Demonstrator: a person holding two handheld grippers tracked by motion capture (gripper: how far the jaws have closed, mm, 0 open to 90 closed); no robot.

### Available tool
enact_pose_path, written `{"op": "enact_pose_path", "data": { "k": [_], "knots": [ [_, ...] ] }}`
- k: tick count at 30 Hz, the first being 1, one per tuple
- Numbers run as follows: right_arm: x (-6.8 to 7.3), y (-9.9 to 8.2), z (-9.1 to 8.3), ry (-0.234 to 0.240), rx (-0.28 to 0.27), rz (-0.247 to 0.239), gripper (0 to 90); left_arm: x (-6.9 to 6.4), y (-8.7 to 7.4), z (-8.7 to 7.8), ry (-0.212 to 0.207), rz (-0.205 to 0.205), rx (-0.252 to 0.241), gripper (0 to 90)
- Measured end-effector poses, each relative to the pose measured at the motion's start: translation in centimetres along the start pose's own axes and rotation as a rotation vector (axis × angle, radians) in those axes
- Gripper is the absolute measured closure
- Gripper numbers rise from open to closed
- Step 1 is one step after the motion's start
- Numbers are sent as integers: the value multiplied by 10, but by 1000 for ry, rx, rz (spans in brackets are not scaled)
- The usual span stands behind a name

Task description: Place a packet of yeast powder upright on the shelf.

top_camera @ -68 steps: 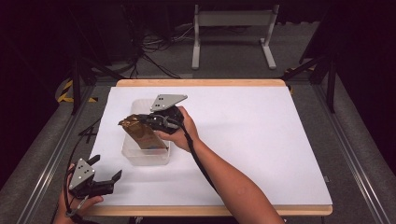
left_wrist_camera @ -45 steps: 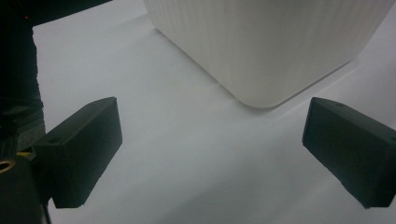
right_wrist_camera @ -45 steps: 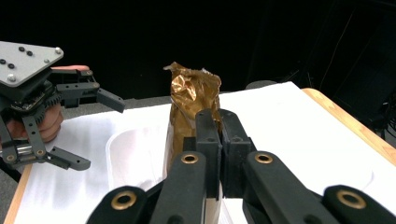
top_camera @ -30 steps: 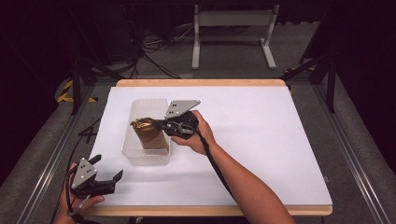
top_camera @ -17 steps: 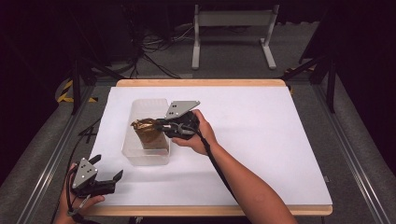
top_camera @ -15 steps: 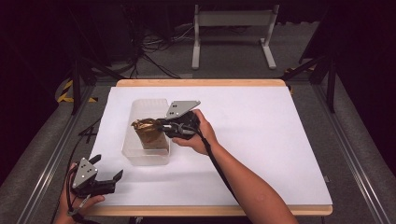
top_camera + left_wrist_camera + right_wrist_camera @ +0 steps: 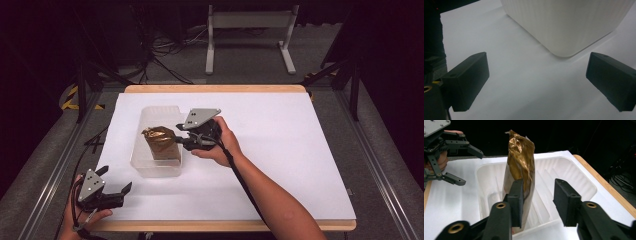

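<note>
At the near left corner of the white worktop (image 7: pixel 300 150), the left tongs (image 7: pixel 114 192) sit in the person's left hand (image 7: pixel 82 220), low over the surface. In the left gripper view the two black jaws stand wide apart with nothing between them, only bare white surface, and a corner of the ribbed tub (image 7: pixel 571 27) lies ahead of them, apart from both jaws.

Further right, on the left half of the worktop, stands that clear plastic tub (image 7: pixel 150 165), its long side running away from the person. Inside it a gold foil bag (image 7: pixel 160 142) stands upright, crumpled at the top, its base on the tub floor. No brand, label or writing can be read on the bag or the tub; the foil looks plain from both sides shown.

Just right of the tub, the right tongs (image 7: pixel 179 142) reach in over its rim, held by the right hand (image 7: pixel 220 147). In the right gripper view the bag (image 7: pixel 520 170) rises between the jaws: the left jaw lies against the foil, while the right jaw stands clear of it with a gap. These jaws have just been opening, so the bag is between them but no longer pinched. The left tongs (image 7: pixel 461 165) show beyond the tub in that view, also spread.
</note>
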State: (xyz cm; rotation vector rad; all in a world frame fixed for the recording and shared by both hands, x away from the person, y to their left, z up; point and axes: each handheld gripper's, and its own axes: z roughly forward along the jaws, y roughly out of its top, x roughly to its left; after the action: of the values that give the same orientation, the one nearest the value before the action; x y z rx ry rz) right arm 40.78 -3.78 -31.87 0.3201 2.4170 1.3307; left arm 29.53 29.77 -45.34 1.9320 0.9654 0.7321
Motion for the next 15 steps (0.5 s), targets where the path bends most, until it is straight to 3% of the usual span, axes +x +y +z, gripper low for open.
{"op": "enact_pose_path", "data": {
  "k": [3,15],
  "knots": [
    [-4,-1,-7,-28,9,12,486,0,-1,1,-1,-3,2,57],
    [-11,-8,-31,-125,67,-14,360,0,0,1,1,-3,0,57]
  ]
}}
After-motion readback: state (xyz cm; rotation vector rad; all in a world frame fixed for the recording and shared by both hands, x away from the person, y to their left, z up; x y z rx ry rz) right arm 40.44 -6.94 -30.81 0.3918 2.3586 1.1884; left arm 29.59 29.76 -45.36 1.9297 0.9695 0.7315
